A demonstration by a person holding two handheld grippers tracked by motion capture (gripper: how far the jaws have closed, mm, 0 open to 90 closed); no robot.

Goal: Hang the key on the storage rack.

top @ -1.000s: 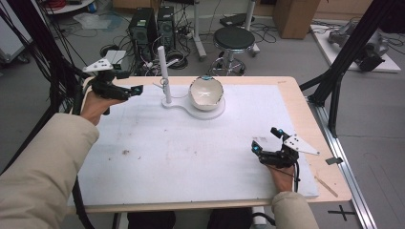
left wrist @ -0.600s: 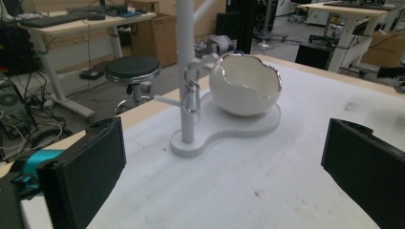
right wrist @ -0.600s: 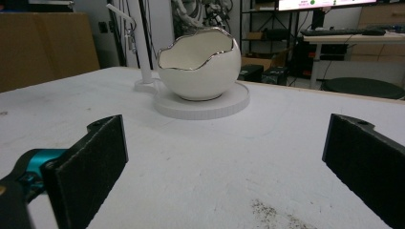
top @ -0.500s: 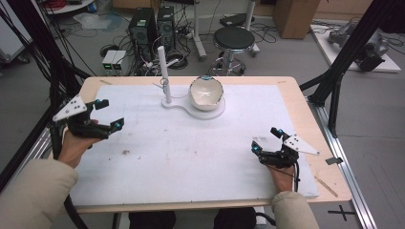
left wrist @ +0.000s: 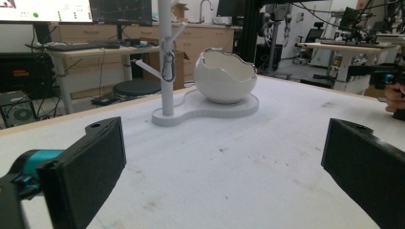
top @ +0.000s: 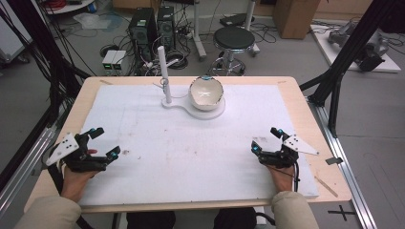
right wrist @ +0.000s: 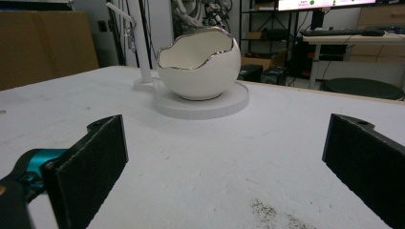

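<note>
Your left hand (top: 76, 179) comes in at the lower left of the high view, forearm angled up from the bottom edge, holding the left gripper (top: 106, 143) low over the white mat (top: 191, 152) near its left edge. Its jaws stand wide apart with nothing between them and point toward the upper right of the frame. Your right hand (top: 282, 175) enters at the lower right, wrist nearly straight, and holds the right gripper (top: 265, 140) over the mat near its right edge; its jaws are also spread wide and empty, pointing up and left. The two grippers sit well apart, at roughly the same height in the frame. The bowl (top: 206, 93), white and egg-shaped with a jagged rim, stands upright on a round white base (top: 212, 112) at upper centre of the high view, well apart from both grippers. Just left of it a white post (top: 164, 71) rises from the same base, with a metal clip (left wrist: 167, 67) hanging on it in the left gripper view. In that view the bowl lies upper centre, between the jaws and far beyond them. In the right gripper view the bowl (right wrist: 198, 67) sits upper centre, likewise far past the open jaws.
</note>
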